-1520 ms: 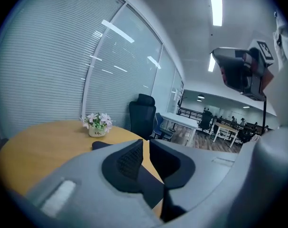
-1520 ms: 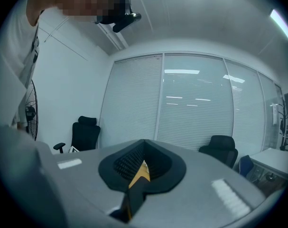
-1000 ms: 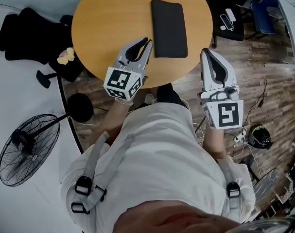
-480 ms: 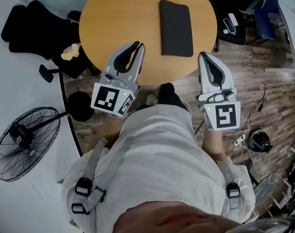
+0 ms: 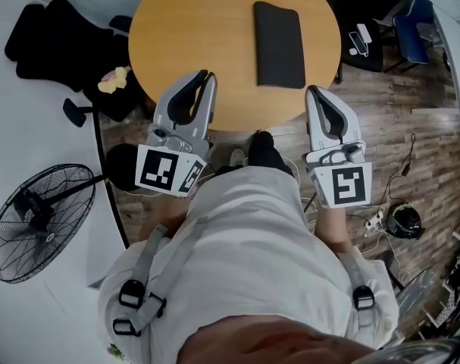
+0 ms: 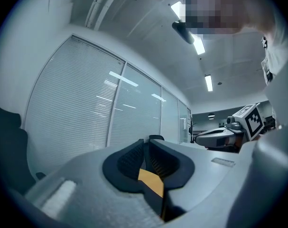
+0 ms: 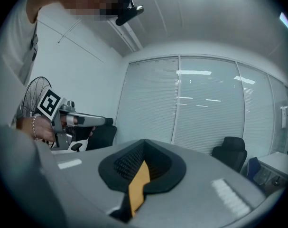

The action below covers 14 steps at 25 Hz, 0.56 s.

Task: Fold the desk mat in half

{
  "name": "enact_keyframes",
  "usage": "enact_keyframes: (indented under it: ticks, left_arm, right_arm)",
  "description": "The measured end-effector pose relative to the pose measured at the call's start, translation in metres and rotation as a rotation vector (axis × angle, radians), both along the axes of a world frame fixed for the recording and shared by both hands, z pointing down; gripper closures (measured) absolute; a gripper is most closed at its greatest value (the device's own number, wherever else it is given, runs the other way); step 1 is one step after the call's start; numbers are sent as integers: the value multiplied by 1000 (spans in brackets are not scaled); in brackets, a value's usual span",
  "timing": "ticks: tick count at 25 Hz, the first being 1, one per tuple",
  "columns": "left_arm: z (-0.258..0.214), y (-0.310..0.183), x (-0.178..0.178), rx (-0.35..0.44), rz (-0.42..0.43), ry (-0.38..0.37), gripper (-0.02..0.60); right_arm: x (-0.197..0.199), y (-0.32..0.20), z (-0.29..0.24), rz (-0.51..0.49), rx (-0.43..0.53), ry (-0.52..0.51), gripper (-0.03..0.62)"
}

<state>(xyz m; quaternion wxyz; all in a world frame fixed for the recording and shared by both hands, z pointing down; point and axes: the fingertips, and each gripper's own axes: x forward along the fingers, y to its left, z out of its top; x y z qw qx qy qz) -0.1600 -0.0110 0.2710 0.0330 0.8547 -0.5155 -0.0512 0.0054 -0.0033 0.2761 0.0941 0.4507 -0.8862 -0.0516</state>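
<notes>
The dark desk mat lies folded into a narrow strip on the right part of the round wooden table. Both grippers are held low near my body, off the table's near edge and apart from the mat. My left gripper points up at the ceiling and blinds in its own view. Its jaws are closing, down to a thin slit, with nothing between them. My right gripper is shut and empty, as its own view also shows.
A black chair with a yellow item stands left of the table. A floor fan is at the lower left. At the right are a seat with white devices, a blue chair, and cables on the wooden floor.
Both grippers have drawn back from the table towards my body, the left one further and leftwards. The mat has not moved on the table.
</notes>
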Motion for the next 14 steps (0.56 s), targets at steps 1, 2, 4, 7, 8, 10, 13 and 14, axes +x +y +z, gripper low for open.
enact_keyframes:
  ticks: [1,2,4,7,8,10,13,14]
  left_arm:
    - [0,1,-2,0,-1,0,546]
    - [0,1,-2,0,-1,1,546]
    - [2,2,-3,-1,1,3,546]
    - [3,3,-6,-3,-2,4,547]
    - [3,4,-7,-3,-4,5,547]
    - [2,4,-8,-2,-6,10,546]
    - [-1,4,-8,0,-6,17,548]
    - [-2,4,-8,0,-7,19,548]
  right_arm:
    - [-1,0,1,7,-6,5,591]
    - [-1,1,1,12,-13,10,591]
    - [-4,2,2,4,-14,11,591]
    - [-9,4,-2,-17,11,-7,591]
    - [-10,4,-3,-16,19,-8,591]
    - [-10,4,-6,-19,39,-10,591]
    - [-8,4,-5,-12,30,-1,591]
    - [-7,4,-5,-10,24,2,591]
